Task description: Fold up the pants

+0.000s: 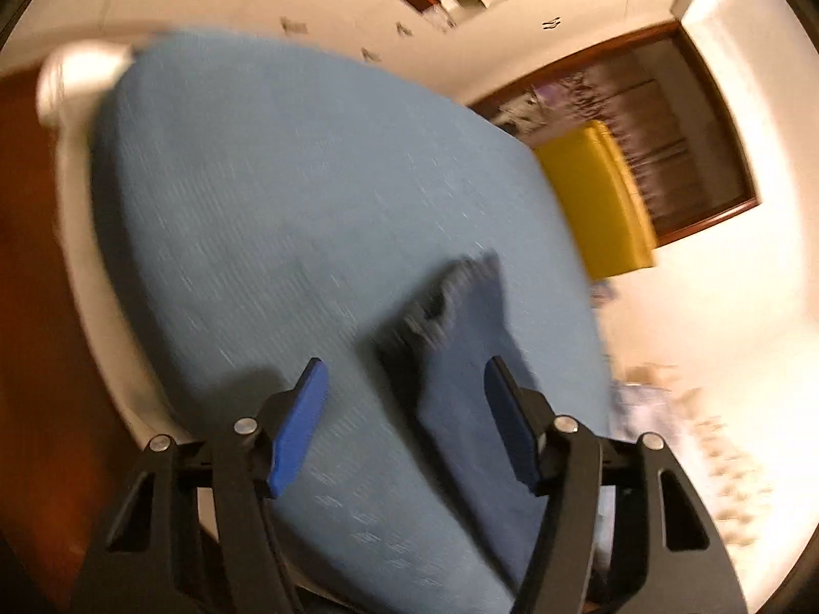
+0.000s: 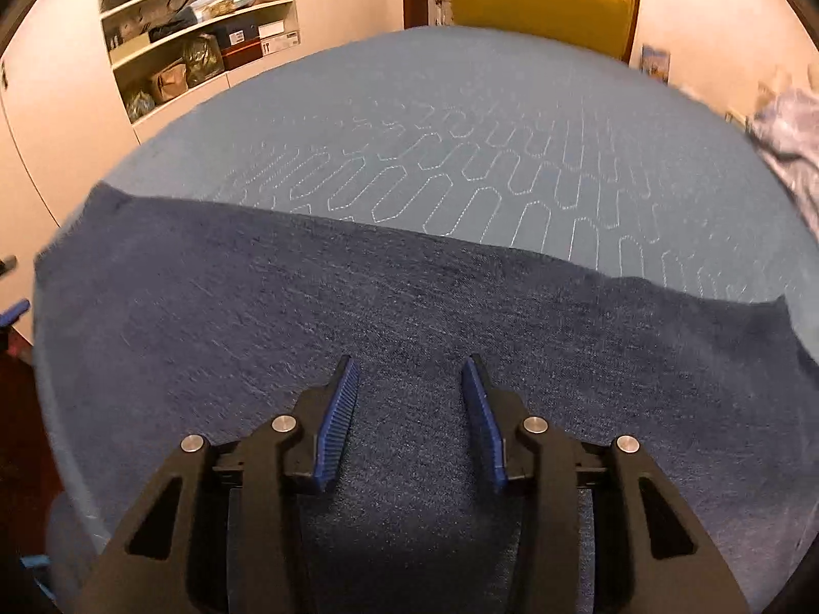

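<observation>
Two grippers hover over dark blue denim pants point(image 2: 409, 317), spread flat across the near side of a light blue quilted bedspread point(image 2: 460, 117), ready for folding. Right gripper point(image 2: 409, 373) stands part open above mid-fabric, gripping nothing. Left gripper point(image 1: 404, 373) gapes wider over a frayed hem point(image 1: 445, 297), empty too.

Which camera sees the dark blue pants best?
The right wrist view: the pants stretch sharp across the light blue bed. The left wrist view shows only a blurred end of them.
</observation>
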A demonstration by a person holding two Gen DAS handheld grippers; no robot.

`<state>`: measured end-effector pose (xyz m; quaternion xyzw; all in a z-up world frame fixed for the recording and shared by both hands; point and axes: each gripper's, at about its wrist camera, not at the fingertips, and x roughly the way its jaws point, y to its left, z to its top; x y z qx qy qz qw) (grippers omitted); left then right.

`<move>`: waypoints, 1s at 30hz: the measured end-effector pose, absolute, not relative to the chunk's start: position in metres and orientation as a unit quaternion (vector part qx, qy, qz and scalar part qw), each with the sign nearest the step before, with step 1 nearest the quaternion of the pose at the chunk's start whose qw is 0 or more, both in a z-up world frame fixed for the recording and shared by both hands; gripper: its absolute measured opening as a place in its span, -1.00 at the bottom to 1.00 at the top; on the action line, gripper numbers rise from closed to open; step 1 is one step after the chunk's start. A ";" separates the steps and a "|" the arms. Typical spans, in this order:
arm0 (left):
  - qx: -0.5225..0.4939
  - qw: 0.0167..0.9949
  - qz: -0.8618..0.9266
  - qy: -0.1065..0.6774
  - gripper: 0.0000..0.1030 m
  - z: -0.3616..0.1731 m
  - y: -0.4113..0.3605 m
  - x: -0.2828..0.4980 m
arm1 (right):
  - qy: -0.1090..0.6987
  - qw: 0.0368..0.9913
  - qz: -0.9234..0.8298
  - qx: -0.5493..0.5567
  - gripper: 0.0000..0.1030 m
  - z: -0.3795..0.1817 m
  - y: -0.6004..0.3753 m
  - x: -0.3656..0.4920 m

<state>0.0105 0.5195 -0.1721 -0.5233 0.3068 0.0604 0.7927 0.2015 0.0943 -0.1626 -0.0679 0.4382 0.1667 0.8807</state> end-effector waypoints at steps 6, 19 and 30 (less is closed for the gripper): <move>-0.597 0.747 0.028 0.289 0.08 -0.204 0.514 0.019 | 0.425 0.887 0.164 -0.067 -0.16 -0.168 0.089 0.196; -0.637 0.721 -0.005 0.275 -0.07 -0.216 0.530 0.054 | 0.422 0.889 0.162 -0.069 -0.09 -0.169 0.085 0.201; -0.641 0.718 0.000 0.272 -0.26 -0.219 0.534 0.054 | 0.420 0.890 0.166 -0.065 -0.09 -0.169 0.081 0.201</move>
